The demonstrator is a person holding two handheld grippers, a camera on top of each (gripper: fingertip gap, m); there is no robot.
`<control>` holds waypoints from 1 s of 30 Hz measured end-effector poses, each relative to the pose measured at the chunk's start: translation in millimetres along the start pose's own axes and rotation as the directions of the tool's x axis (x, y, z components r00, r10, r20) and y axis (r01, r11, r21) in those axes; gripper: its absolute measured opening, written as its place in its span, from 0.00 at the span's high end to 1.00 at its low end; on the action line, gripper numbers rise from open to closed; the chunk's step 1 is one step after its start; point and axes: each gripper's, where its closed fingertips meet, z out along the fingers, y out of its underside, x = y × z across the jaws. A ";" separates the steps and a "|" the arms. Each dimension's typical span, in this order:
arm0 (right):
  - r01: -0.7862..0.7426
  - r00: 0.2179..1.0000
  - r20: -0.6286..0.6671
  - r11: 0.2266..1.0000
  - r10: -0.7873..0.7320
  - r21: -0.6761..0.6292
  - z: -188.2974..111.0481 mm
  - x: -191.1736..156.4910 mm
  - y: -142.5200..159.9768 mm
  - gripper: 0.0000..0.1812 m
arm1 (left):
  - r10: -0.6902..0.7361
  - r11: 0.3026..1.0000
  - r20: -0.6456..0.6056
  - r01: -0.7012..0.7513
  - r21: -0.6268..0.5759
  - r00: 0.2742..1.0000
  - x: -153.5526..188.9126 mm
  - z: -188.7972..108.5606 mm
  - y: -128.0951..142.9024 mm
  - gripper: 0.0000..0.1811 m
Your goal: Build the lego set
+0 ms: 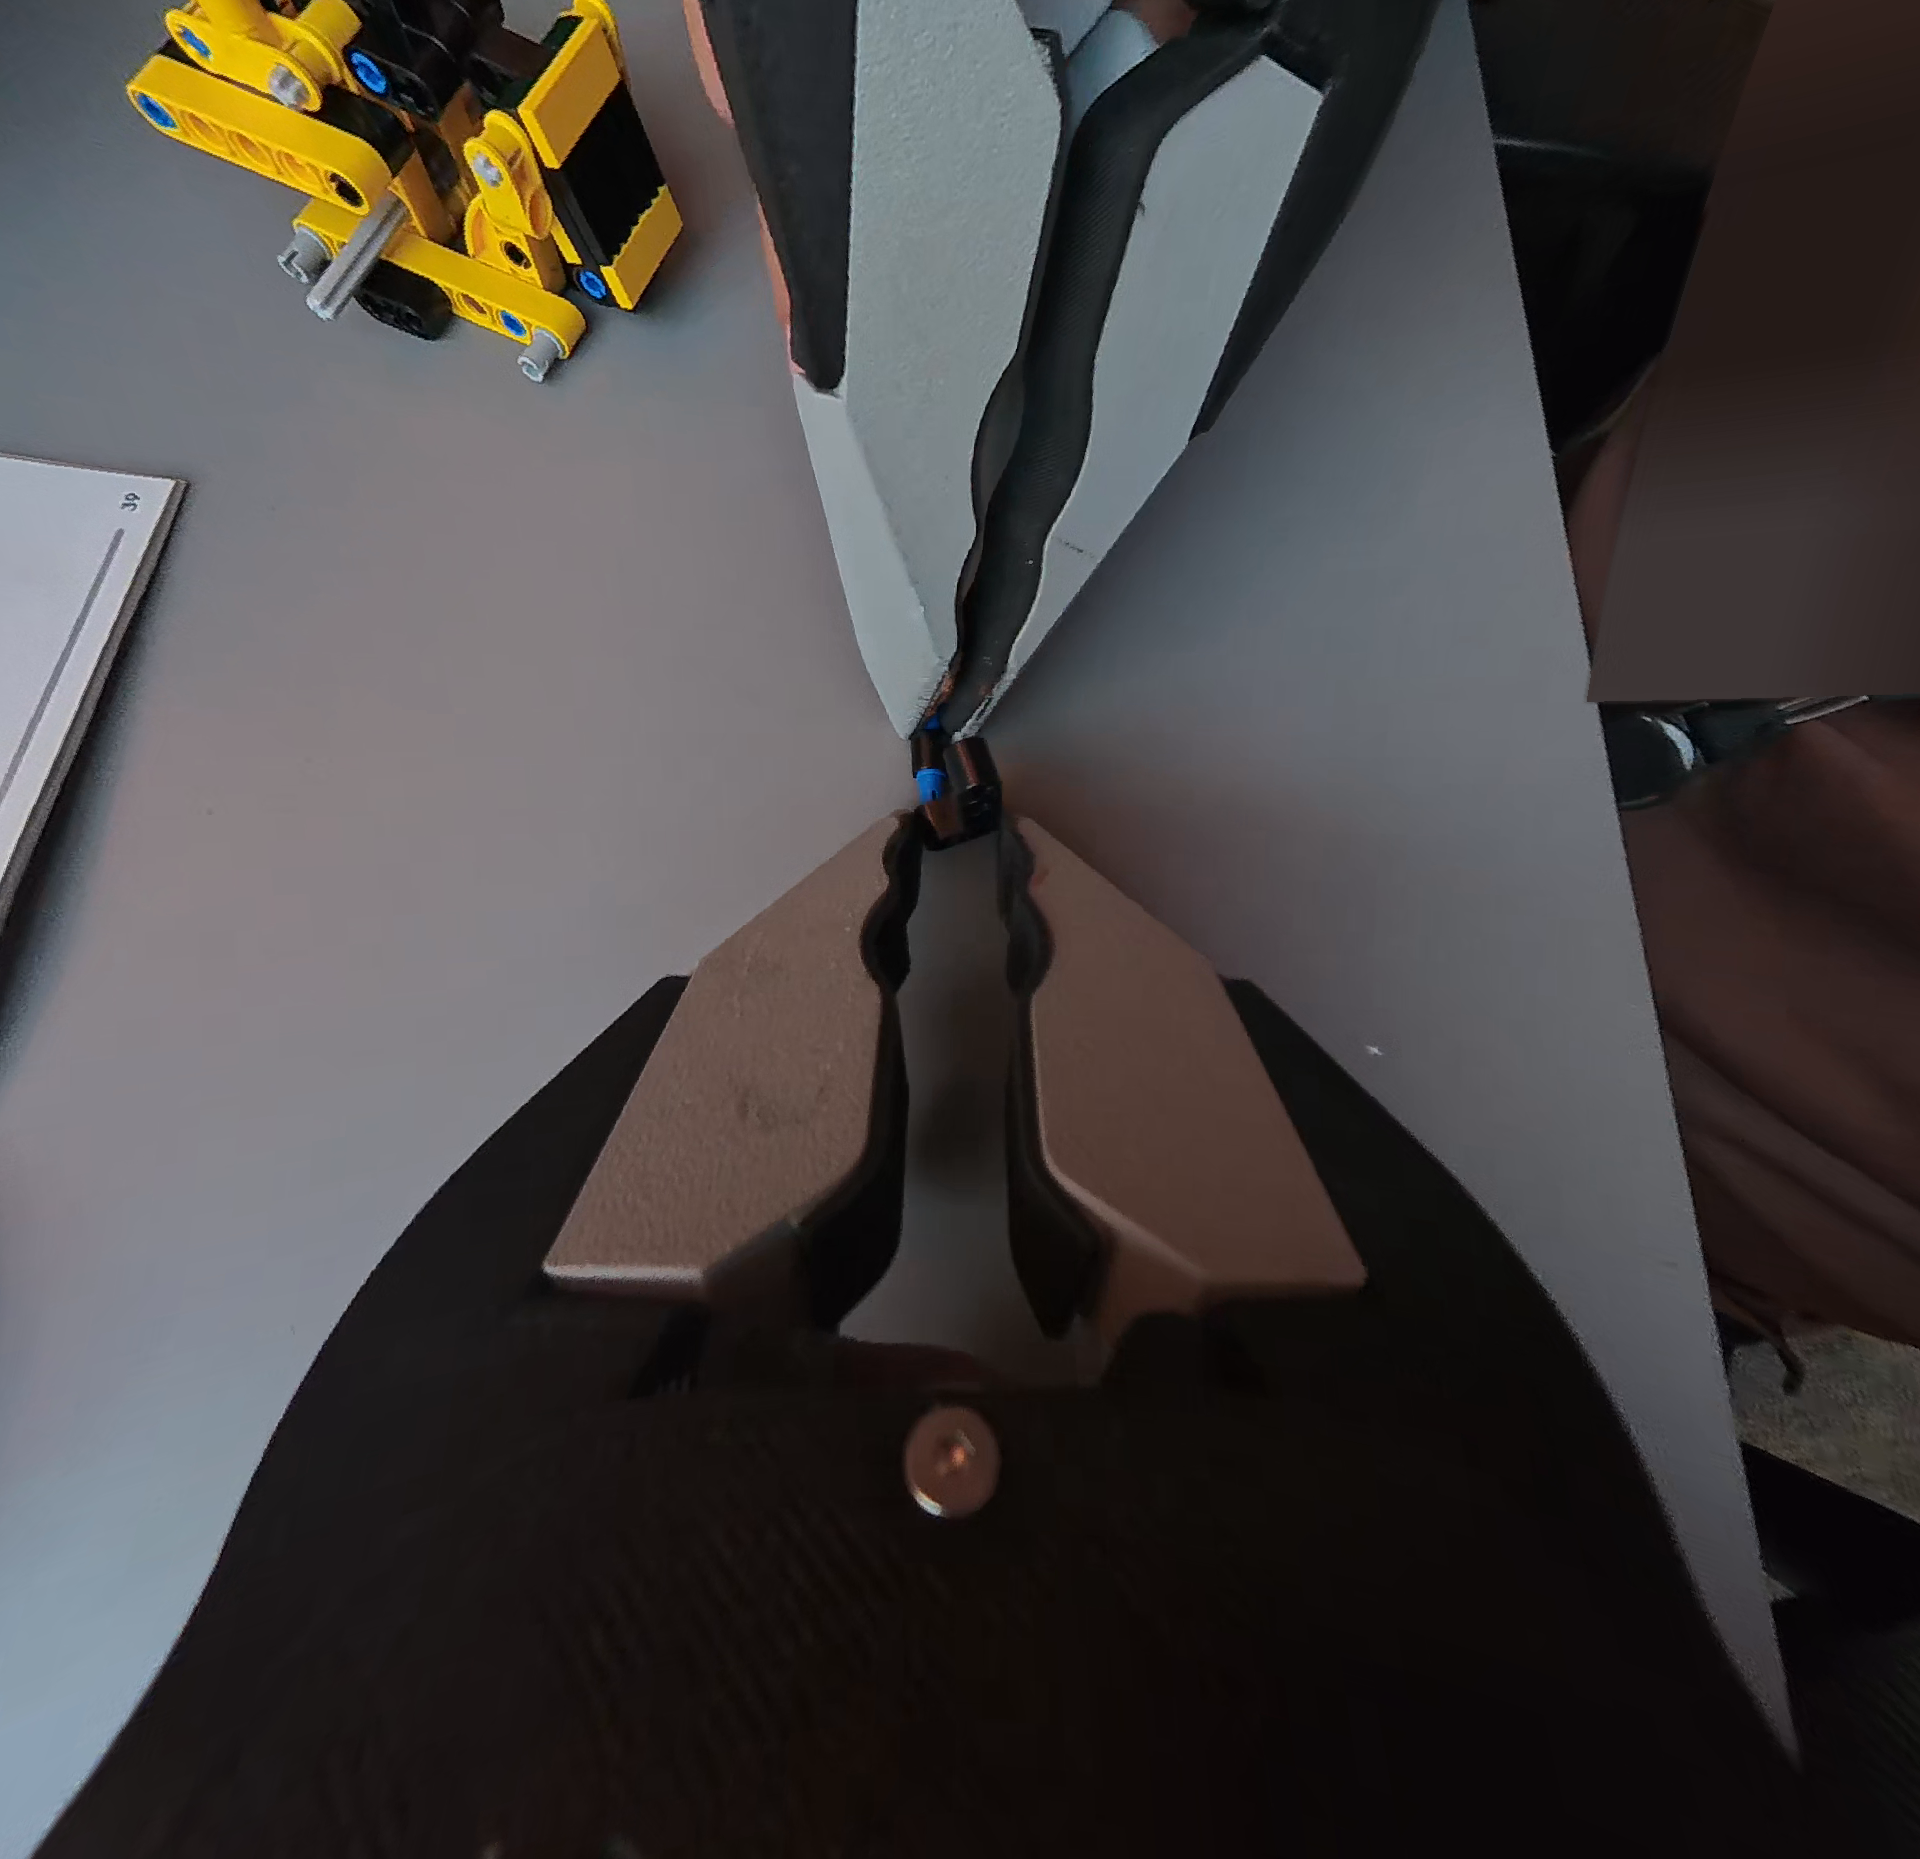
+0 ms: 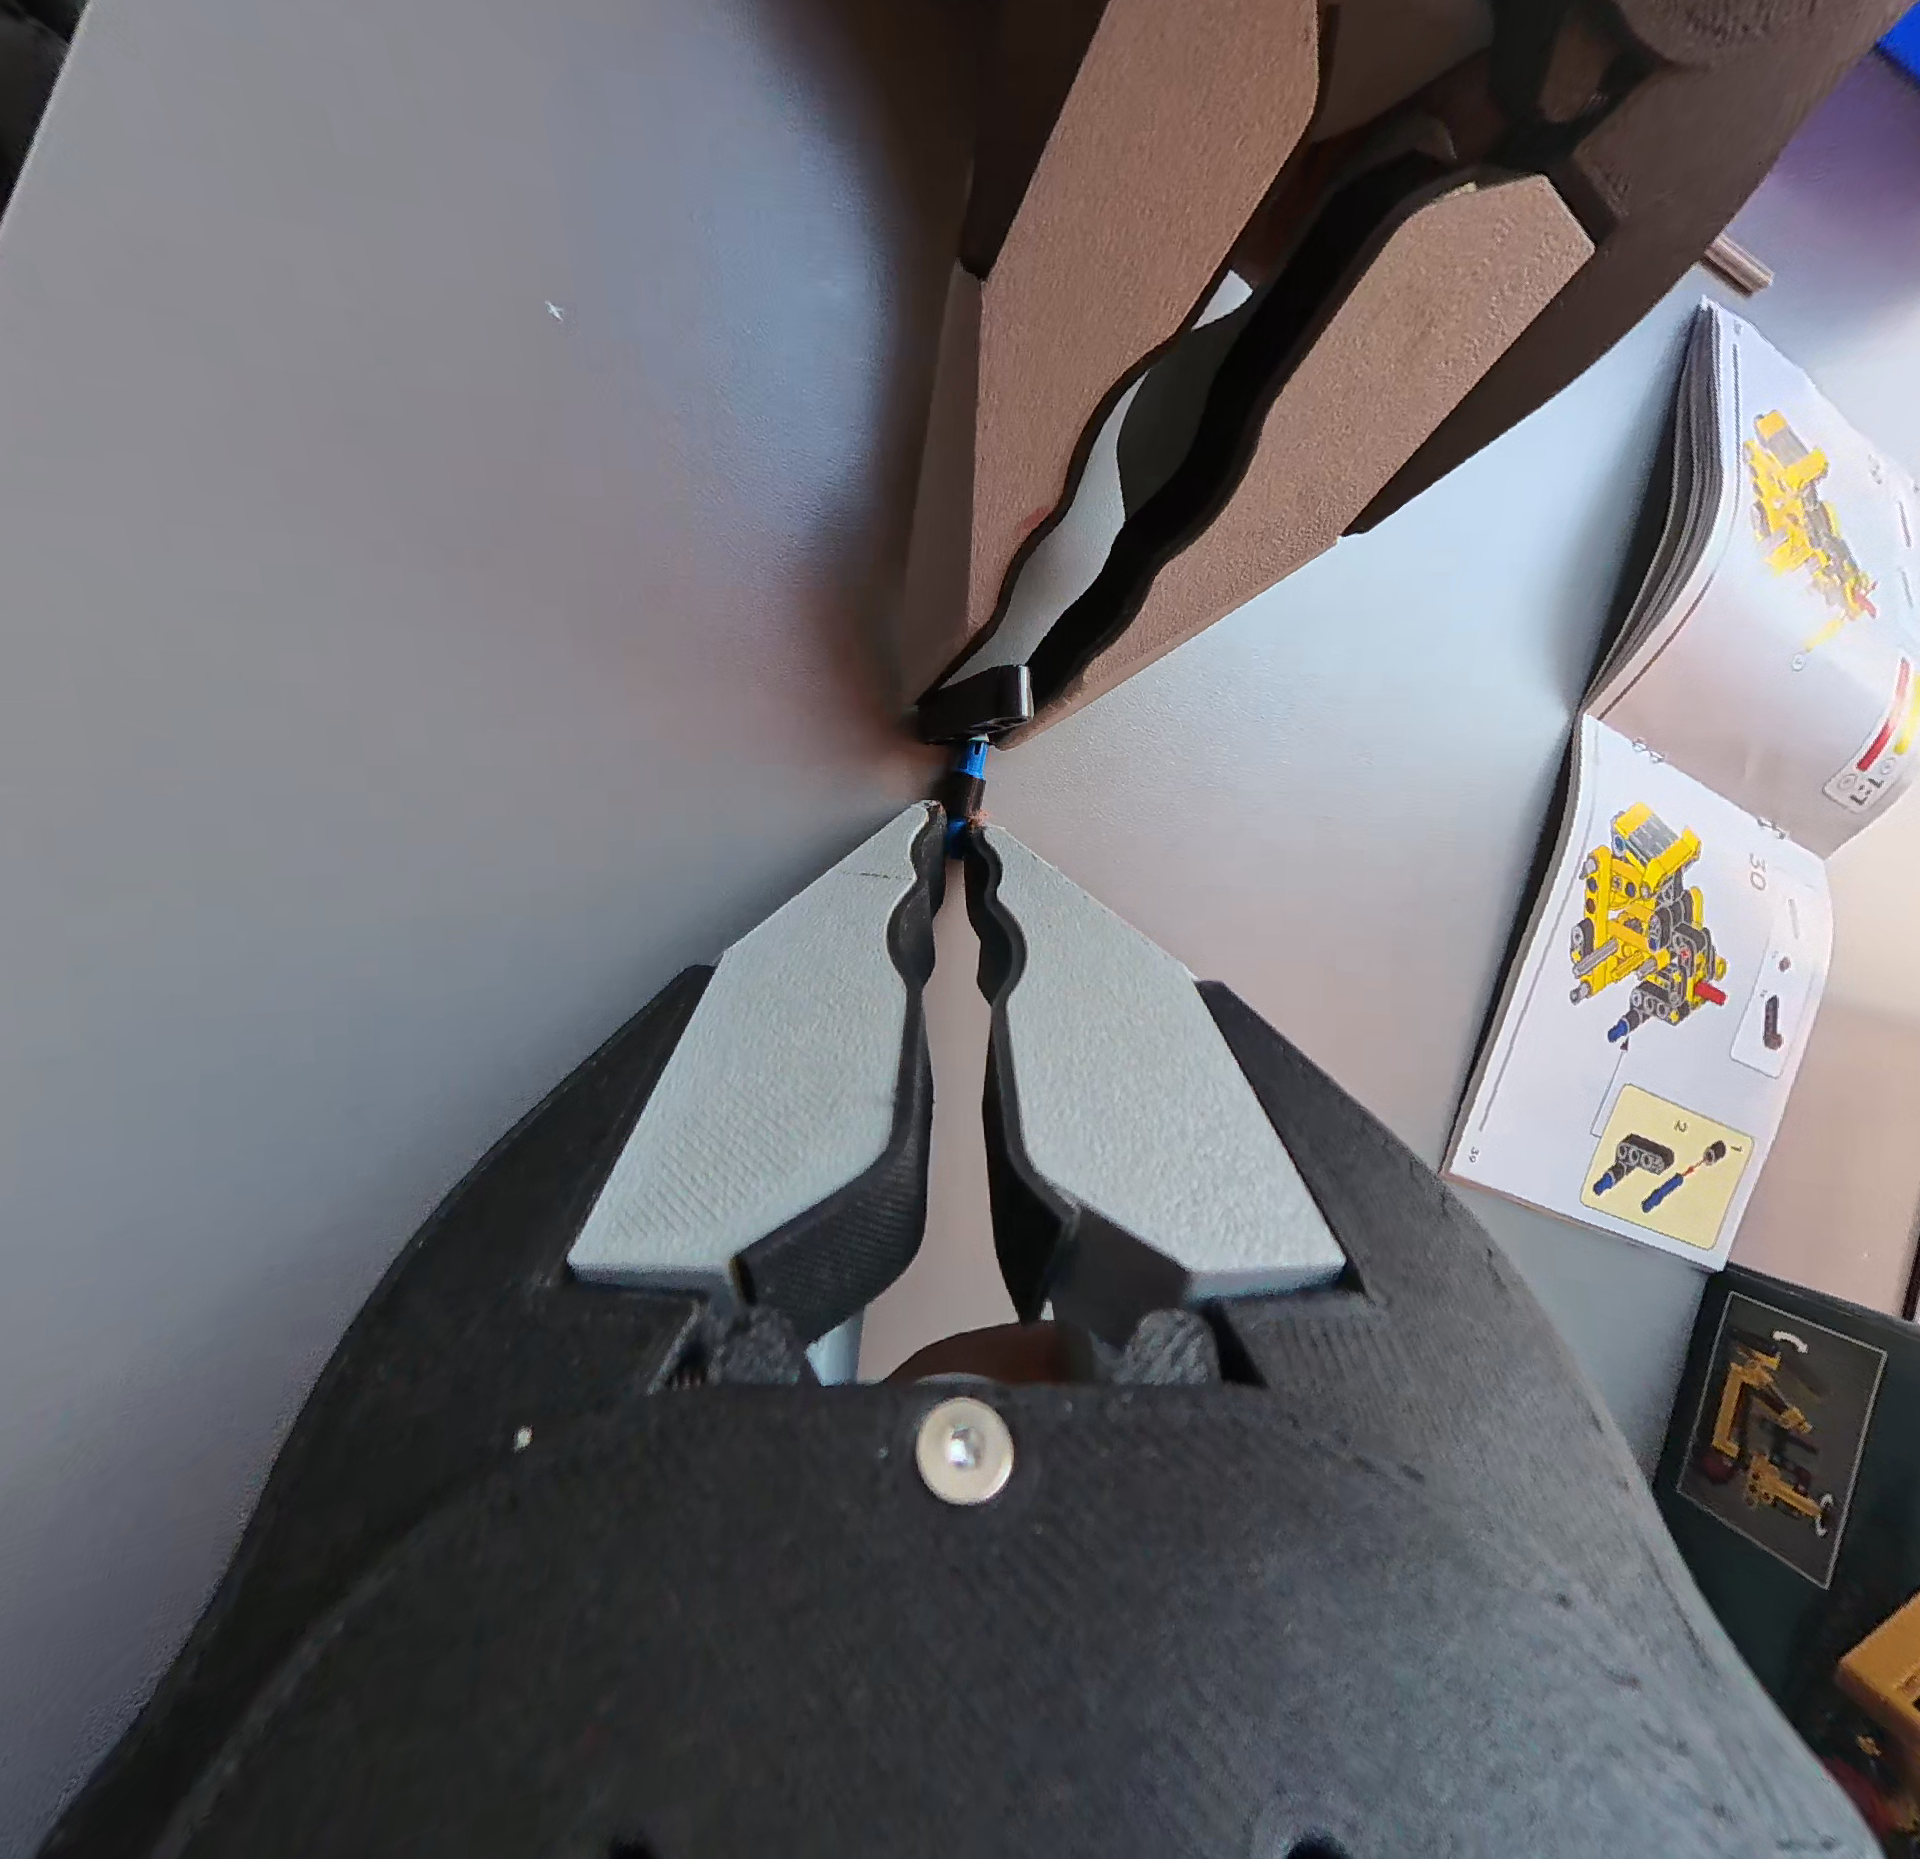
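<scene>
My left gripper [image 1: 961,835], with brown fingers, is shut on a small black lego beam [image 1: 964,786] above the grey table [image 1: 468,770]. My right gripper [image 2: 956,835], with grey fingers, is shut on a blue pin [image 2: 971,762]. The two grippers meet tip to tip, and the pin's far end sits at the black beam [image 2: 979,710]. The right gripper [image 1: 956,713] comes down from the top in the left wrist view. The left gripper [image 2: 971,720] comes in from the upper right in the right wrist view. The partly built yellow and black model [image 1: 416,147] stands at the far left.
An open instruction booklet [image 2: 1662,978] lies to the right; its corner [image 1: 62,614] also shows in the left wrist view. A dark lego box [image 2: 1766,1446] lies beside it. The table's edge [image 1: 1558,666] runs along the right, with a person's clothing beyond.
</scene>
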 end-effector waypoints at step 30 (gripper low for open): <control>0.008 1.000 0.014 0.995 -0.010 0.096 3.6 -6.6 -11.0 0.99 | 0.056 0.998 -0.091 -0.054 0.027 0.994 12.0 -0.3 -0.3 0.93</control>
